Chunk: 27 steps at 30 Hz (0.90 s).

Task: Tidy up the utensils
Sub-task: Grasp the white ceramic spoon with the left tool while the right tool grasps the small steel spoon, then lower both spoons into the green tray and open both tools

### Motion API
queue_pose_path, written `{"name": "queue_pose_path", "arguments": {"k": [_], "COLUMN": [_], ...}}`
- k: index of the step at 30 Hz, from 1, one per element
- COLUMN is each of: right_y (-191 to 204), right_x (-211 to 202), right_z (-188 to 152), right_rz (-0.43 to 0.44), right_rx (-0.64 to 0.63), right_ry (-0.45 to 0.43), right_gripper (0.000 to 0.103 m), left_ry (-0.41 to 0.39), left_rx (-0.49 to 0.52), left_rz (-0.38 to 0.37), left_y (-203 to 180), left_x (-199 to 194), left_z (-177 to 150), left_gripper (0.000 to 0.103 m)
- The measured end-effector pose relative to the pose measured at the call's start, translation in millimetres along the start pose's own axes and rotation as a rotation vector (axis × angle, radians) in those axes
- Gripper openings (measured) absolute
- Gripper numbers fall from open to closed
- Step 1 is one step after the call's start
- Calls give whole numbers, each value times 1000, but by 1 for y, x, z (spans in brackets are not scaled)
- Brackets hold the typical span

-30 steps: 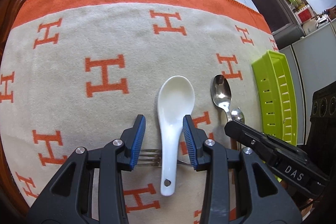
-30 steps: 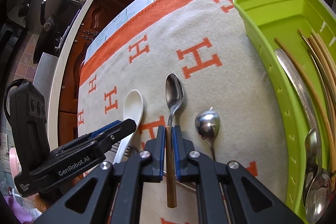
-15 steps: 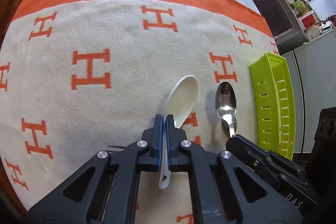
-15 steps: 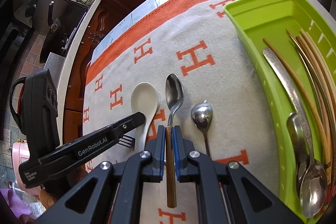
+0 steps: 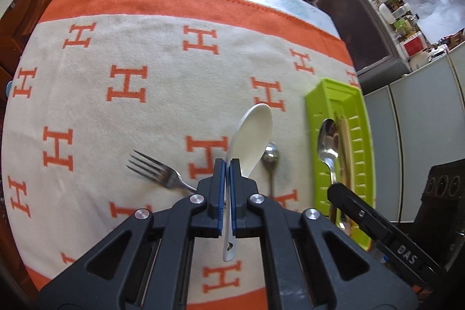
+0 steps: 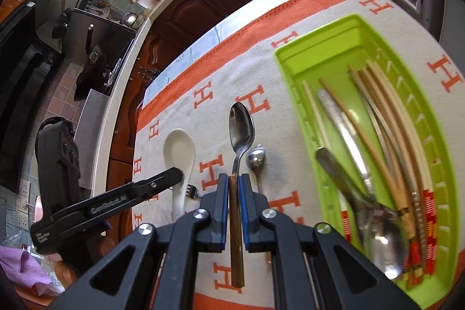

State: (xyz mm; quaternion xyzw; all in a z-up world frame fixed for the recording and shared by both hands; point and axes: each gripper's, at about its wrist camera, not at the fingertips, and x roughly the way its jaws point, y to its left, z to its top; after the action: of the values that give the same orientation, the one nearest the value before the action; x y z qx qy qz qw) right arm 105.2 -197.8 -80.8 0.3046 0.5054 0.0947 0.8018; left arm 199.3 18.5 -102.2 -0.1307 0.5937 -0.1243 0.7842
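Since the earlier frames both spoons have been raised off the blanket (image 5: 162, 106), and the left gripper's (image 5: 227, 164) jaws, then wide to either side of the white ceramic soup spoon (image 5: 251, 132), have been closed on its handle; the spoon is now held clear of the cloth, bowl forward, handle end hanging below the pads. The wooden-handled metal spoon (image 6: 240, 130) is clamped by its handle in the narrow jaws of the right gripper (image 6: 233, 180) and is seen, from the left wrist, over the green utensil tray (image 6: 293, 63). The tray, at the blanket's right side, is already partly filled; several chopsticks (image 6: 386, 112), a flat metal handle and a large metal spoon (image 6: 383, 246) lie lengthwise in it. Two spoons are judged to be in transit and not yet deposited. Left on the cloth are a fork (image 5: 158, 173), partly under the left gripper, and a small metal spoon (image 5: 270, 156); these remain to be collected, so the task is judged past halfway but unfinished.
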Motion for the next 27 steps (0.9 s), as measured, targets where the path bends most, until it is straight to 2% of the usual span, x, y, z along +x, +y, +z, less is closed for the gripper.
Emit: {"name": "queue_pose_path", "arguments": {"k": [4,9,15,20,24,27], "right_y": [-18,-46,-70,-83,-87,-89], "right_x": [-29,-58,-55,-39,-35,-37], "right_z": [6,14,19,21,24,25], "right_rz": [-51,-186,-312,-317,-273,-260], "right_rx": [-30,-79,-158,-160,-145,-135], "right_ry": [-47,-95,-71,-30,-21,-32], "right_gripper": [7,7,7,7,8,13], "left_ry": [-28,-42,-20,7,24,10], "left_rx": [18,48,70,71,52,40], "left_rz": [-7,-26,-25,-6,11,23], "left_y": [-31,-77,-127,-150,-154,-157], "left_x": [-17,-23,-1,34,63,77], "left_z": [-13,-26,-29,-26,-24,-19], "left_gripper": [1,1,1,1,1,1]}}
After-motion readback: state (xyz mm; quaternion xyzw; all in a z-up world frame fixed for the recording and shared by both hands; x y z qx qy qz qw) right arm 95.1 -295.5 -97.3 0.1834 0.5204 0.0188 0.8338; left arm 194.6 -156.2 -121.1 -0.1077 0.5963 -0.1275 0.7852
